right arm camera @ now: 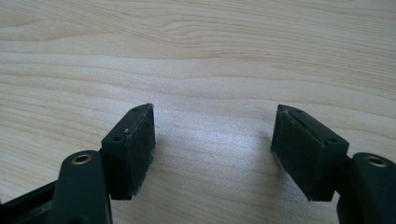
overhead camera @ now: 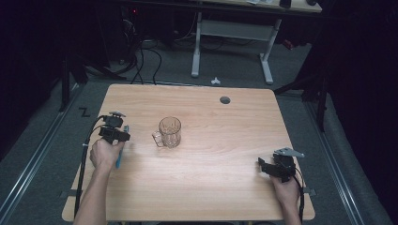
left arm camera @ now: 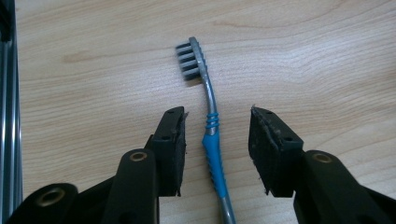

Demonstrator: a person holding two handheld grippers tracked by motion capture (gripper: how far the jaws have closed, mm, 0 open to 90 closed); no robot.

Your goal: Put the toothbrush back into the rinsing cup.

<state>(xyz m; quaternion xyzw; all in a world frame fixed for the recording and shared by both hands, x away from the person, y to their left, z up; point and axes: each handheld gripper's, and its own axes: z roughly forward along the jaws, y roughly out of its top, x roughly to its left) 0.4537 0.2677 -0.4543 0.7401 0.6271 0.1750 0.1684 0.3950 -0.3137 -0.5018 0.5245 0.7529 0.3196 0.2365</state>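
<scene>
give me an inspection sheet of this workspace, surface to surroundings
surface: light wooden table, round grey grommet hole near its far edge
job's things: blue and grey toothbrush lying flat on the table; clear glass mug upright near the middle, handle towards the person
clutter: nothing seen
grippers: left claw open, jaws either side of the toothbrush handle, pads not touching it; right claw open over bare wood at the table's right
cables: black cable trailing from the left claw along the table's left edge; loose black cables on the floor beyond
surroundings: grey carpet floor, white-legged desk behind, dark room
</scene>
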